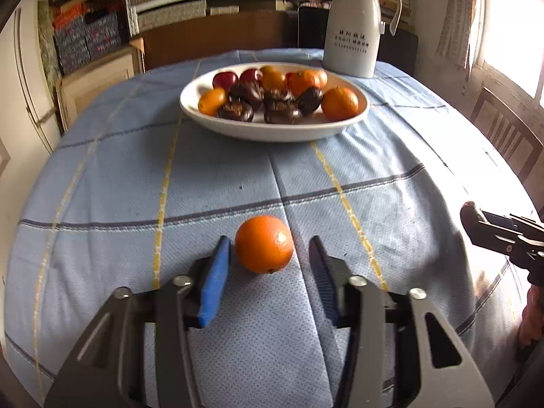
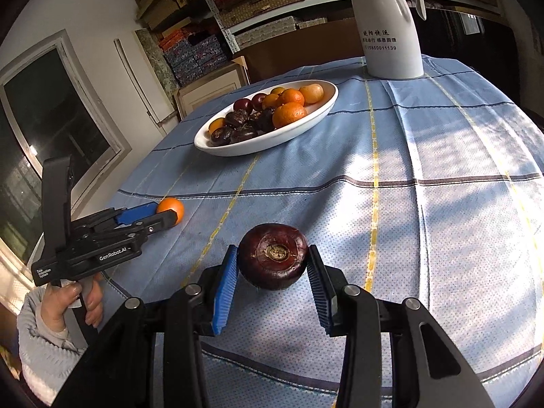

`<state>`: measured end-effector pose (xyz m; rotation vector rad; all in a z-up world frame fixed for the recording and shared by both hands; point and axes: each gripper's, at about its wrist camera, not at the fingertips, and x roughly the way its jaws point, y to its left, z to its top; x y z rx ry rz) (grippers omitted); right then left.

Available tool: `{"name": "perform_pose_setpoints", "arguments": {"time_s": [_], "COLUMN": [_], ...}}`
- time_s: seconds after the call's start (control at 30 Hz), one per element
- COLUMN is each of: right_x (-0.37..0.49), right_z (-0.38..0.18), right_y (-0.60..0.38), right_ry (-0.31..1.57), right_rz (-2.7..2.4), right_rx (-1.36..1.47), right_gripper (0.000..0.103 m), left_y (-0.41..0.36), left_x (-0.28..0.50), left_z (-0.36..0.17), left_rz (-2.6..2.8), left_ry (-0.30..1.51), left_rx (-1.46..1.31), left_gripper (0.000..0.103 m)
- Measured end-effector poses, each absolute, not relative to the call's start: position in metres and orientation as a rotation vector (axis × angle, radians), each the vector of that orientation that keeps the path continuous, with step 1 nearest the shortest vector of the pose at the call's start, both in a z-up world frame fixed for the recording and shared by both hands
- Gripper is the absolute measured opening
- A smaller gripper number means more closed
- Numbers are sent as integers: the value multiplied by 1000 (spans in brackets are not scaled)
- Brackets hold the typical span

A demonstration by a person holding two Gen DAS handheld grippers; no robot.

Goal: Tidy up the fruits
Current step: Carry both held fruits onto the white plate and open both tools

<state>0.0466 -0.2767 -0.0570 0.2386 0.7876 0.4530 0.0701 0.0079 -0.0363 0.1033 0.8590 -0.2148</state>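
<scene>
**Hazards noted: two fruits, two claws, one full bowl**

Item 1. Orange (image 1: 264, 244). It lay on the desk (image 1: 204, 187), well short of the bowl (image 1: 272, 132), between the tips of the left claw (image 1: 269, 239). The jaws stood apart: the blue pad was just beside the fruit, with a visible gap on the other side, so nothing was held. Risk: the fruit sat far out at the tips. A close from there could have squeezed it forward and sent it rolling across the cloth, or pushed it sideways, since one pad would have met it first.

Item 2. Dark fruit (image 2: 273, 256). It was low over the near part of the desk, clamped in the right claw (image 2: 272, 250) with both pads pressed on its flanks. I could not tell whether it was lifted or resting. Risk: its skin looked smooth and its sides rounded, and it was held near the tips. A tilt or jolt on the way might have let it pivot or slip out.

Item 3. Bowl. It was already heaped with oranges, red fruits and more dark ones. Risk: an addition dropped from a height could have bounced off the pile, or knocked a neighbour over the low rim.

Item 4. Jug (image 1: 353, 34). It stood upright just behind the bowl. Risk: a long reach past the far rim might have nudged it.
</scene>
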Motion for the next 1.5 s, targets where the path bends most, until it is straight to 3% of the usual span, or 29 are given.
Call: {"name": "perform_pose_setpoints", "arguments": {"time_s": [0.43,0.63,0.77,1.0,1.17,1.37,1.5], "right_x": [49,42,50,73,105,158,195], "right_z": [-61,-52,-5,130,178,148,93], "right_y": [-282,-283,-289,-288,-275,-248,-236], "right_ry": [798,749,663,432,384,498,628], "right_rz": [460,453,431,409,419,433,425], "right_rx": [273,255,200,99,76,63,62], "right_gripper": [41,41,41,41,41,41,41], "left_y": [21,22,21,16,4,-4,-1], "left_x": [77,59,63,91,113,153,193], "left_z": [-37,-2,43,151,200,183,126], "left_rz": [-226,-222,-221,-193,-198,-221,-228], "left_ry": [859,746,676,512,451,502,619], "left_rx": [28,41,90,145,167,140,98], "left_gripper": [35,35,35,35,35,35,35]}}
